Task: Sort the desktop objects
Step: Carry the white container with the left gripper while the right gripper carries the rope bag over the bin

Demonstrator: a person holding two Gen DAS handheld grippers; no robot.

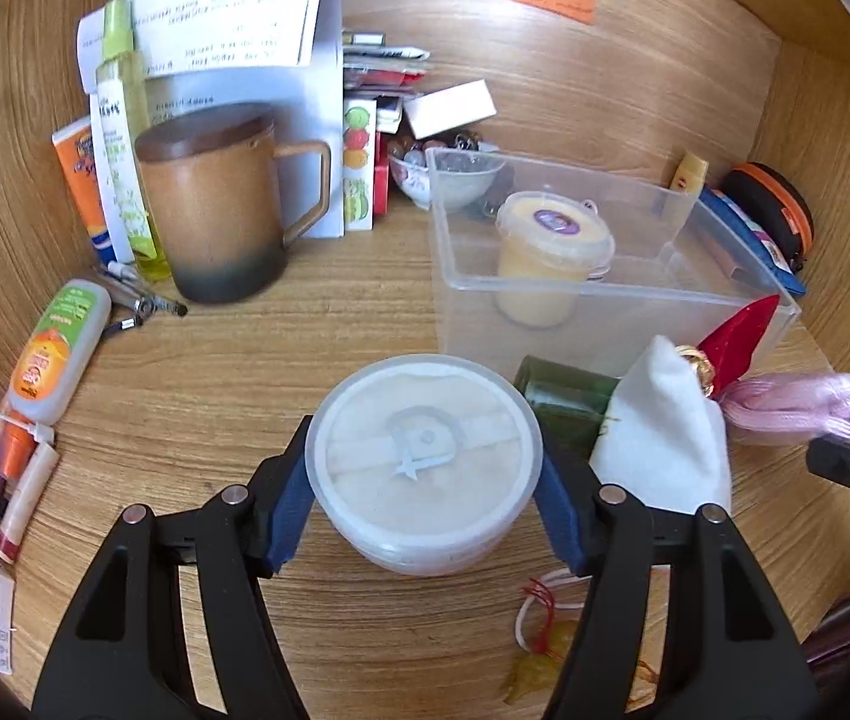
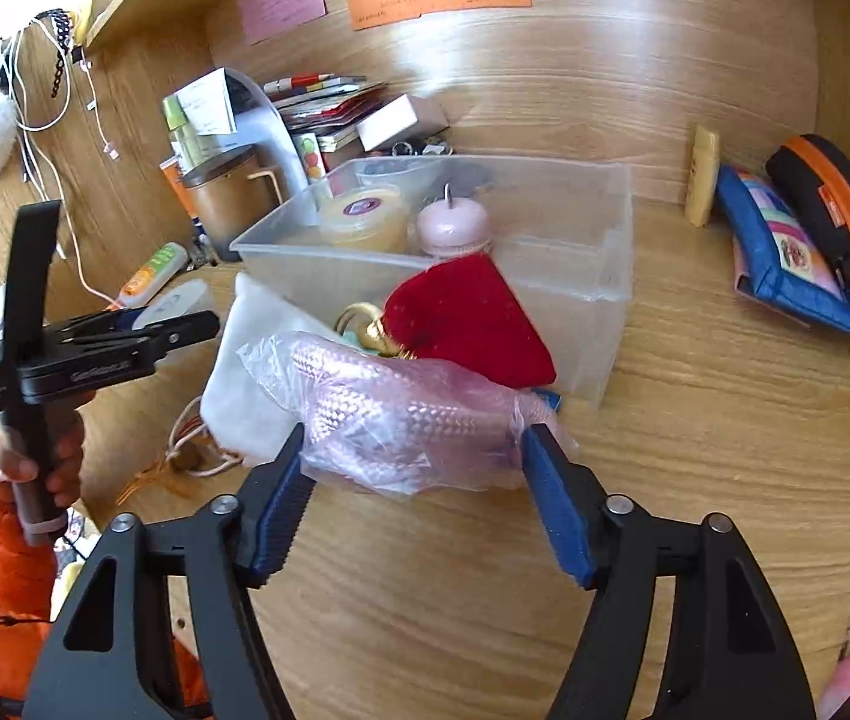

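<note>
On the table (image 1: 245, 372), the left gripper (image 1: 424, 495) is clenching its jaws on a round white tub (image 1: 424, 468). At its two o'clock, the right gripper (image 2: 413, 483) is grasping a pink bagged rope (image 2: 401, 414) beside the clear bin (image 2: 575, 276).
</note>
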